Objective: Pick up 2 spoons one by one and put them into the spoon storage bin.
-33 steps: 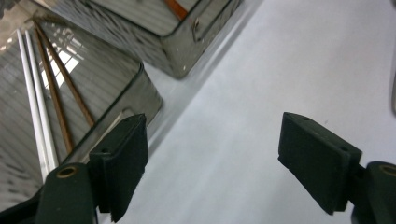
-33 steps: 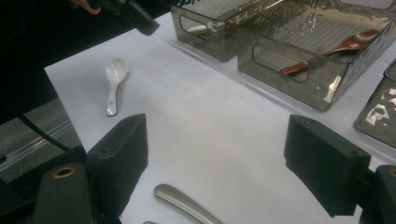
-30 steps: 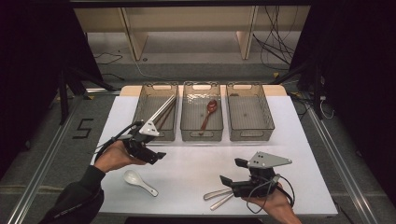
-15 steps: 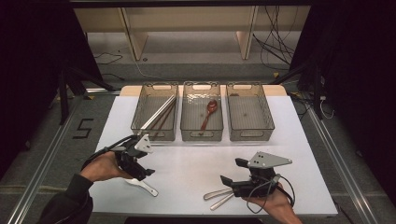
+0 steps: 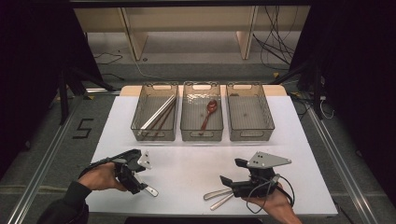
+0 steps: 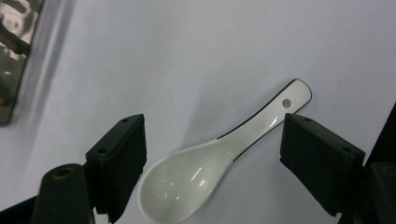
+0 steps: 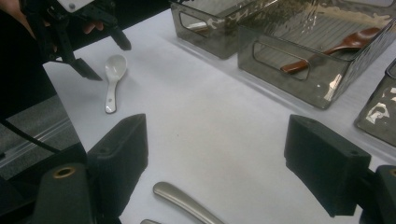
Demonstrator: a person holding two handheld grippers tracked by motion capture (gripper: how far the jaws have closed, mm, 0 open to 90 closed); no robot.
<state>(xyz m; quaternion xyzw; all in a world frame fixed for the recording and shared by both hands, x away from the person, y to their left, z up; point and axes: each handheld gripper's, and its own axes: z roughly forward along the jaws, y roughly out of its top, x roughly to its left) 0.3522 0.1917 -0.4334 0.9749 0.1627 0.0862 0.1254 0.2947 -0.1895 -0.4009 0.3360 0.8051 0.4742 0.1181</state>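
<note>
White ceramic spoon (image 6: pixel 219 161) lies between the left gripper's (image 6: pixel 212 161) parted, untouching jaws, which should sink lower and close squarely across its handle.

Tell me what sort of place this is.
Probably a lab bench set up for recording handling work, not a kitchen. A white table stands in a dark curtained bay, three clear bins sort cutlery in a row, loose cables trail on the floor behind, and a "5" marks the floor.
</note>
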